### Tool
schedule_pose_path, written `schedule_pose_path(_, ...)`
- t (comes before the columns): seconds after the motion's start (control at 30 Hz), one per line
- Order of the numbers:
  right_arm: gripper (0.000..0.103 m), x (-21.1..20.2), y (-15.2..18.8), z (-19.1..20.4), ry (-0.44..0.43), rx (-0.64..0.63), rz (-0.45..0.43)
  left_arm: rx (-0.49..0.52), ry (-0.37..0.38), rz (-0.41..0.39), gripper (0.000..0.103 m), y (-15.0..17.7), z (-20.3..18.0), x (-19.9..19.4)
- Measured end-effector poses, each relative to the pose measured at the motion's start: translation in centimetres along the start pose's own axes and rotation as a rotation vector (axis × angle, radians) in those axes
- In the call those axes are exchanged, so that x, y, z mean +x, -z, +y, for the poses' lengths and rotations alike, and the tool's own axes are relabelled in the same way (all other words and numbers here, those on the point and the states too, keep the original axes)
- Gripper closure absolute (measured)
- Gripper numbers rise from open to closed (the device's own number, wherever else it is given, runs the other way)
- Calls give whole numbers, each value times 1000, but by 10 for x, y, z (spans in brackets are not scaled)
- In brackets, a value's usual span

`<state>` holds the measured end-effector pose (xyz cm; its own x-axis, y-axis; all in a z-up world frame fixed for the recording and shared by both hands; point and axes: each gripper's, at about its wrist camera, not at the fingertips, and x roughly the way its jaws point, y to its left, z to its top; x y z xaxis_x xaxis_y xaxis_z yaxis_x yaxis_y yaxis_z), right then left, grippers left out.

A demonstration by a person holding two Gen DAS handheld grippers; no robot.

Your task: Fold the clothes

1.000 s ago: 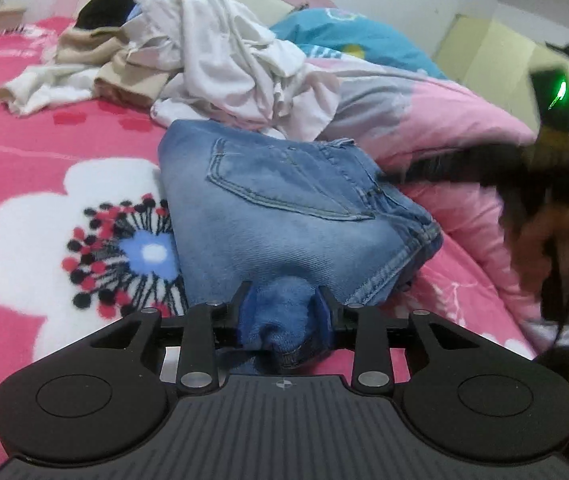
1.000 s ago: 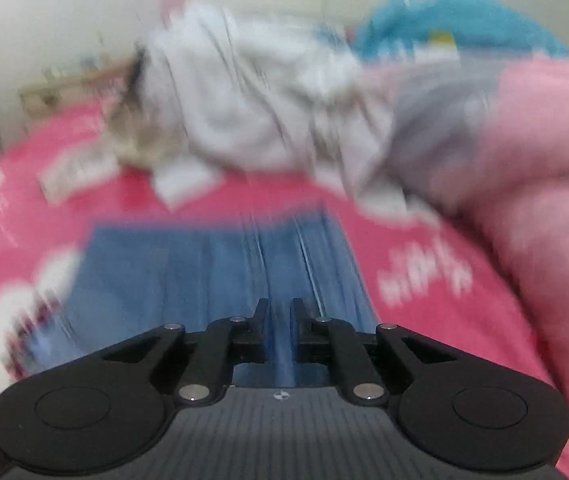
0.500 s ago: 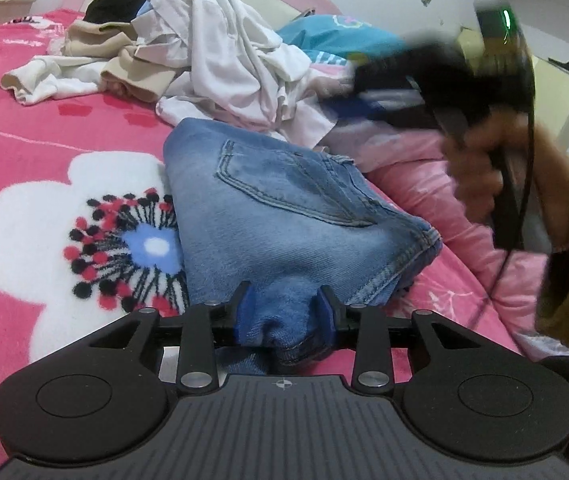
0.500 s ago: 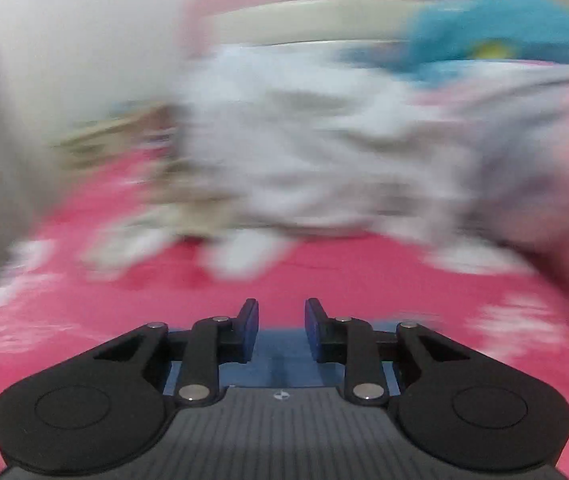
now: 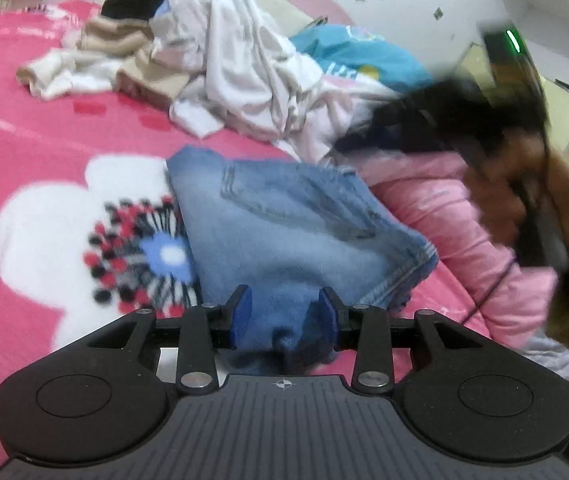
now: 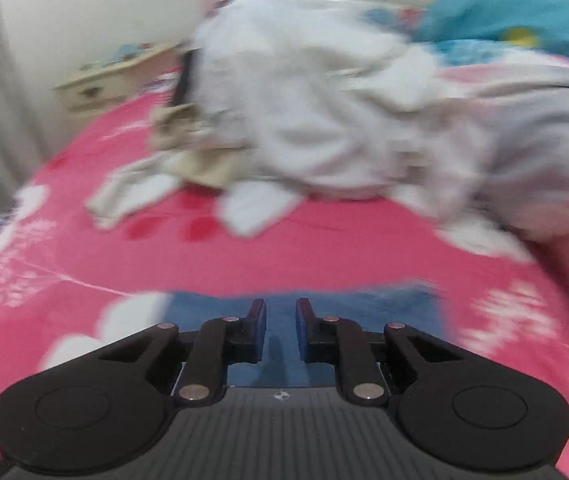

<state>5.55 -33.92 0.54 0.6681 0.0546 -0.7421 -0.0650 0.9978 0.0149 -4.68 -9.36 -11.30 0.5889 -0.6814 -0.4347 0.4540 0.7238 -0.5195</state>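
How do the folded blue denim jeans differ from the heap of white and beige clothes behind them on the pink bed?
The folded blue denim jeans lie flat in one neat fold; the heap of white and beige clothes is crumpled and piled high. The jeans are a single blue garment; the heap mixes several pale ones. The jeans have an end between the left gripper's fingers; nothing touches the heap. Both rest on the pink flowered blanket.

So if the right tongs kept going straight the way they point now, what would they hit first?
Most likely the heap of white clothes ahead. The right tongs are open above the far edge of the folded jeans, with bare pink blanket between. Motion blur makes depth uncertain.
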Motion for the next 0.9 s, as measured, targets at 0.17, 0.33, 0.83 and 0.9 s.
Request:
schedule_pose_path(0.17, 90, 43, 50, -52, 116, 55, 118, 57, 1, 99, 65, -2, 0, 15)
schedule_pose_path(0.33, 88, -13, 45, -61, 66, 118, 13, 162, -39, 80, 66, -25, -19, -4)
schedule_pose_path(0.83, 88, -56, 87, -42, 17, 45, -68, 267, -308, 404, 64, -46, -74, 73)
schedule_pose_path(0.9, 88, -40, 103, -42, 62, 2, -13, 257, -331, 409, 63, -46, -77, 74)
